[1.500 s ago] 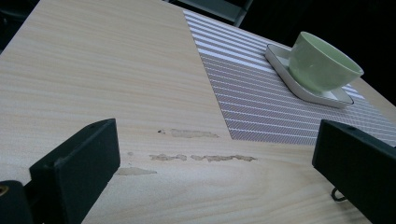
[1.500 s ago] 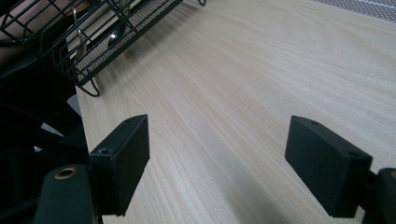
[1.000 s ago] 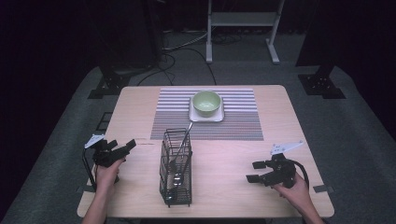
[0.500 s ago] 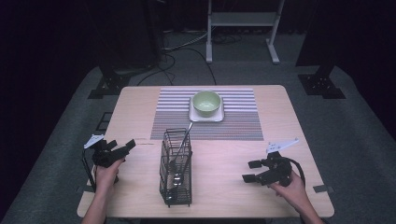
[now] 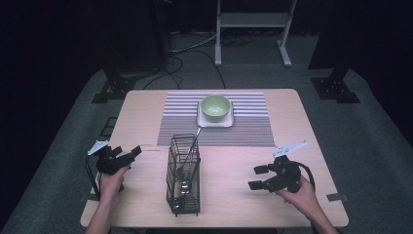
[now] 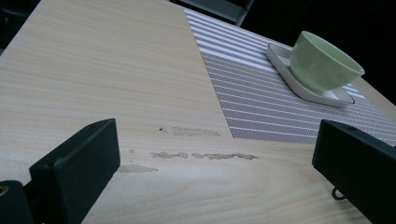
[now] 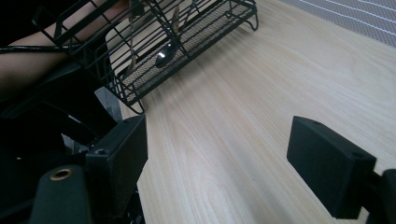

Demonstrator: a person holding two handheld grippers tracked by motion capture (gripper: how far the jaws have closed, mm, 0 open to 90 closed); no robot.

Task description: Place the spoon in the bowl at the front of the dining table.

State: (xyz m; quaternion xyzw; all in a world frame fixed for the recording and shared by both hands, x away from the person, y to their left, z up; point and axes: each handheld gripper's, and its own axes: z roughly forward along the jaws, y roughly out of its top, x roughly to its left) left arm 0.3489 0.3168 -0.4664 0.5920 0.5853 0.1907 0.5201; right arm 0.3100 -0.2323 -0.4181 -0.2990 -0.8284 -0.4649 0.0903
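A black wire basket stands at the table's near middle with a spoon and other metal utensils in it. One long handle leans out of its top. A pale green bowl sits on a white square plate on the striped placemat at the back. My left gripper rests left of the basket, open and empty. Its jaws point toward the bowl. My right gripper is open and empty right of the basket, jaws aimed at it.
Pale scuff marks lie on the wood just ahead of the left gripper. Beyond the basket, the right gripper view shows the person's other forearm. A metal stand is on the floor behind the table.
The right gripper has slid a little to the left, toward the basket. The left gripper, basket and bowl have stayed where they were.
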